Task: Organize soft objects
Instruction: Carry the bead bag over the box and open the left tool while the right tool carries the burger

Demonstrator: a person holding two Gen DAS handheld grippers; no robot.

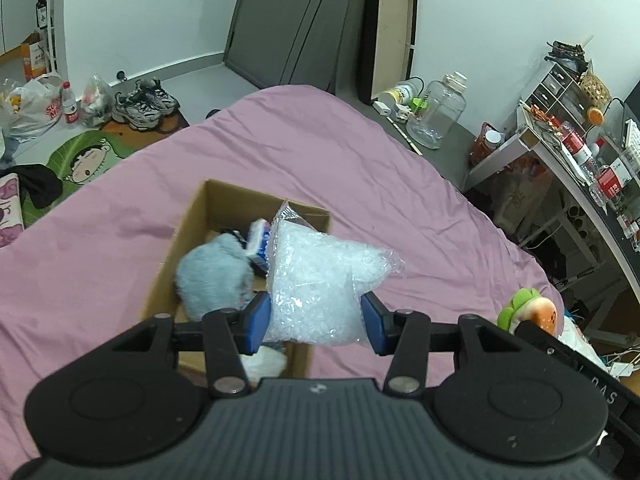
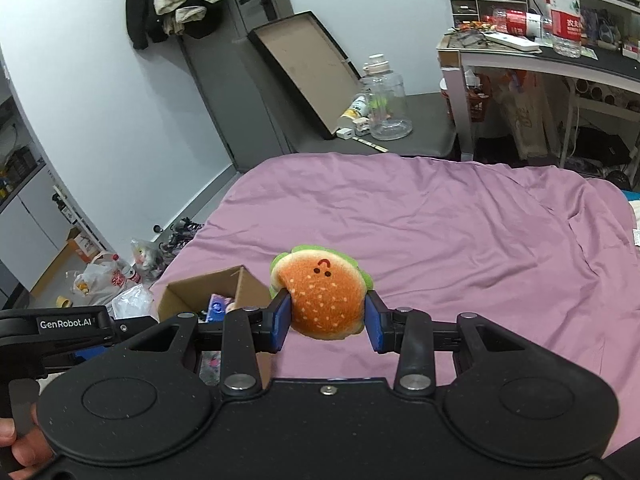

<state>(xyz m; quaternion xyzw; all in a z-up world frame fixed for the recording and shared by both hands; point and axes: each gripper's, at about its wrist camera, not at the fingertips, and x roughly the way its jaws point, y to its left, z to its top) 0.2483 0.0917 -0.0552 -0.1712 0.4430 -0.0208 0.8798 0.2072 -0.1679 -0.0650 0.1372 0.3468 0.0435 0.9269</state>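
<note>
We count one cardboard box (image 1: 192, 236), one grey plush (image 1: 214, 272) inside. Our left gripper (image 1: 316, 318) clamps one bubble-wrap bag (image 1: 316, 280); our right gripper (image 2: 326, 320) clamps one burger plush (image 2: 324, 300), box at nine o'clock.

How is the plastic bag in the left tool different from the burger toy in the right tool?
The plastic bag is clear and crinkled, full of white bits; the burger toy is orange plush with a green edge and a small face. The bag hangs over the cardboard box; the burger is over the pink sheet. Both are gripped between blue pads.
</note>
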